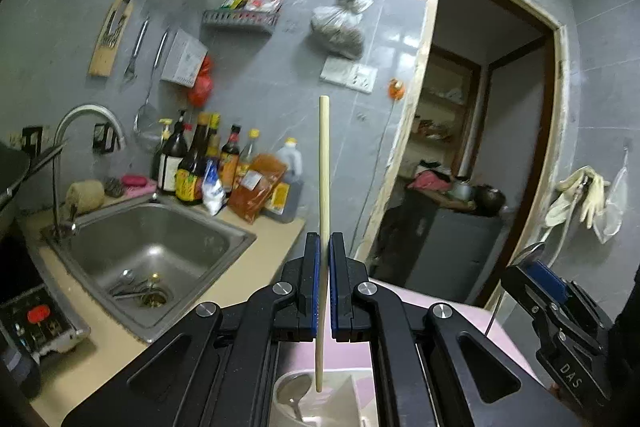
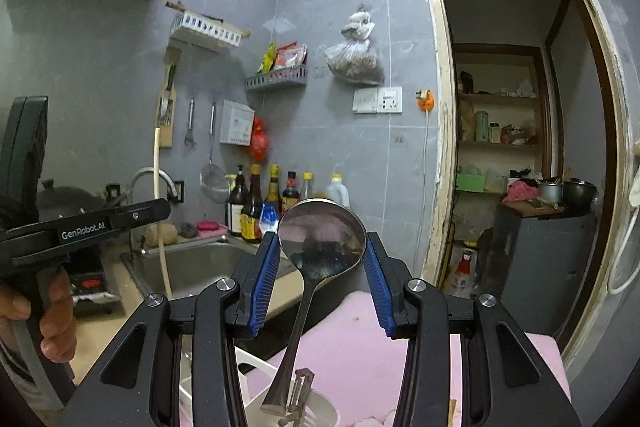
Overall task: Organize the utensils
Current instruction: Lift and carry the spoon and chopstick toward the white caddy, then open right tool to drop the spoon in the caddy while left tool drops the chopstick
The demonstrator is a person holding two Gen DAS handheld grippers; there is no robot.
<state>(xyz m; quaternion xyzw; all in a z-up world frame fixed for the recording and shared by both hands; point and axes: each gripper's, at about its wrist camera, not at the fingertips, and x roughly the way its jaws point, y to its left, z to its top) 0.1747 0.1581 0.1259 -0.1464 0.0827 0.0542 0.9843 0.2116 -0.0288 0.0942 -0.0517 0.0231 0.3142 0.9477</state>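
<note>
My left gripper (image 1: 325,241) is shut on a pale wooden chopstick (image 1: 324,155) that stands upright between the blue pads. From the right wrist view the same chopstick (image 2: 157,183) rises and hangs from that gripper at the left, with a person's hand under it. My right gripper (image 2: 322,239) is shut on a large metal spoon (image 2: 316,227), its pads pressing the two sides of the bowl and the handle hanging down. Below both grippers stands a white utensil container (image 2: 320,411) with a peeler (image 2: 300,387) in it. A spoon (image 1: 294,391) lies in the container in the left wrist view.
A pink surface (image 2: 360,339) lies under the container. A steel sink (image 1: 224,227) with several utensils (image 1: 130,287) at its drain sits left, sauce bottles (image 1: 196,163) behind it. A stove (image 1: 38,319) is far left. An open doorway (image 2: 504,147) is on the right.
</note>
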